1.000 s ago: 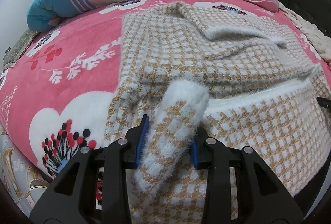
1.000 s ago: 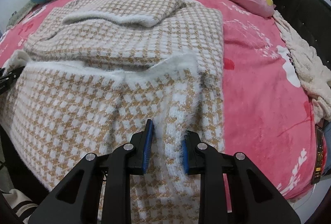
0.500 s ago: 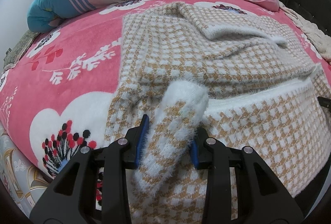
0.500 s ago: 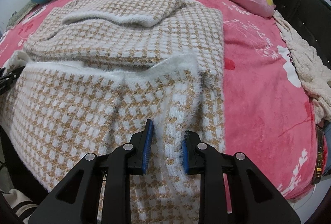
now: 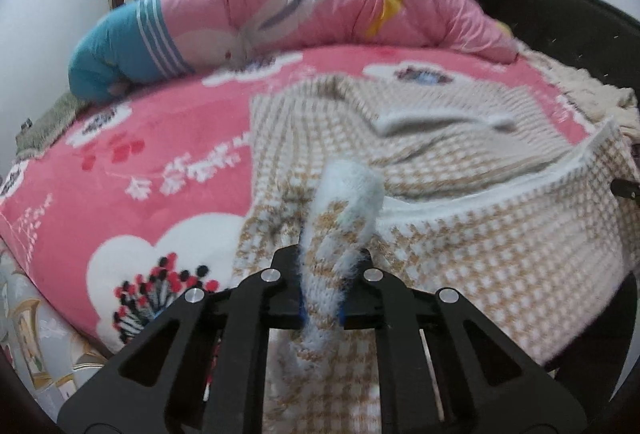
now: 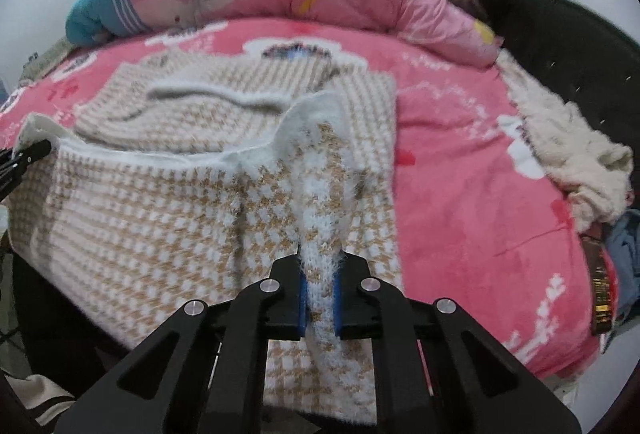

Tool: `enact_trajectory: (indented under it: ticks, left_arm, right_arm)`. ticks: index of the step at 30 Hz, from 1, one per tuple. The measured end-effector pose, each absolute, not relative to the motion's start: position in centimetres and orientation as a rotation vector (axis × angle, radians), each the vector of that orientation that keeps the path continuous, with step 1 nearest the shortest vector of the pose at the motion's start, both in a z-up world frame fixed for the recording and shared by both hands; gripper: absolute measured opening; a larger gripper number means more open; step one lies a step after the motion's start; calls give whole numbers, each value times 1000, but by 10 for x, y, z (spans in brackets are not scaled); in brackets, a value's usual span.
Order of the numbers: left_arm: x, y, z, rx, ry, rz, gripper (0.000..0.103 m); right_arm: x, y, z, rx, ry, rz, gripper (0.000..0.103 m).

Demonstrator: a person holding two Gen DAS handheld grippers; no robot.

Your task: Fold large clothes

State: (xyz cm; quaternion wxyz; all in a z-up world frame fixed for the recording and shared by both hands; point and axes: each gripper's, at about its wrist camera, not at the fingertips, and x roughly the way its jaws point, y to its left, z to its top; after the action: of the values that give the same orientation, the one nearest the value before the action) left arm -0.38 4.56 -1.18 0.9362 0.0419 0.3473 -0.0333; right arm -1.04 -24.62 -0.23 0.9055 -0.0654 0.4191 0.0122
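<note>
Through my left wrist camera I see a bed covered by a pink floral blanket [image 5: 168, 161], with a rolled pink quilt [image 5: 304, 9] along its far side and a white wall behind. A tan-and-white houndstooth sweater [image 5: 460, 230] lies spread on the blanket, its near hem raised. My left gripper [image 5: 320, 290] is closing, its blue pads pinching a fuzzy bunch of that hem at the sweater's left corner. In my right wrist camera the same blanket [image 6: 472, 169] runs right toward a cream knitted garment [image 6: 568, 153] heaped at the bed's dark edge. The sweater [image 6: 160, 209] fills the left and centre here. My right gripper [image 6: 320, 294] is pressed onto the hem's right corner, fabric squeezed between the pads.
</note>
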Motion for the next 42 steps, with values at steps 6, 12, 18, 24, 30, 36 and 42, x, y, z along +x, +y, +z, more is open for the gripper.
enact_trajectory:
  ticks: [6, 12, 18, 24, 30, 36, 42]
  left_arm:
    - [-32, 46, 29, 85, 625, -114, 9]
    - [-17, 45, 71, 51, 547, -147, 8]
    - [27, 48, 114, 63, 440, -151, 8]
    - [113, 53, 123, 88, 447, -145, 8]
    - [226, 51, 56, 117, 677, -124, 8]
    - [284, 83, -28, -27, 940, -137, 32]
    - [257, 126, 22, -226, 759, -221, 33]
  right_arm:
    - [-41, -243, 35, -144, 738, 17, 8]
    - [-24, -249, 64, -143, 648, 30, 8]
    - [29, -262, 97, -133, 564, 49, 8]
    - [121, -264, 97, -115, 566, 67, 8]
    - [227, -263, 32, -91, 728, 77, 8]
    - [274, -280, -48, 33, 960, 114, 29]
    - [247, -318, 5, 151, 842, 130, 50]
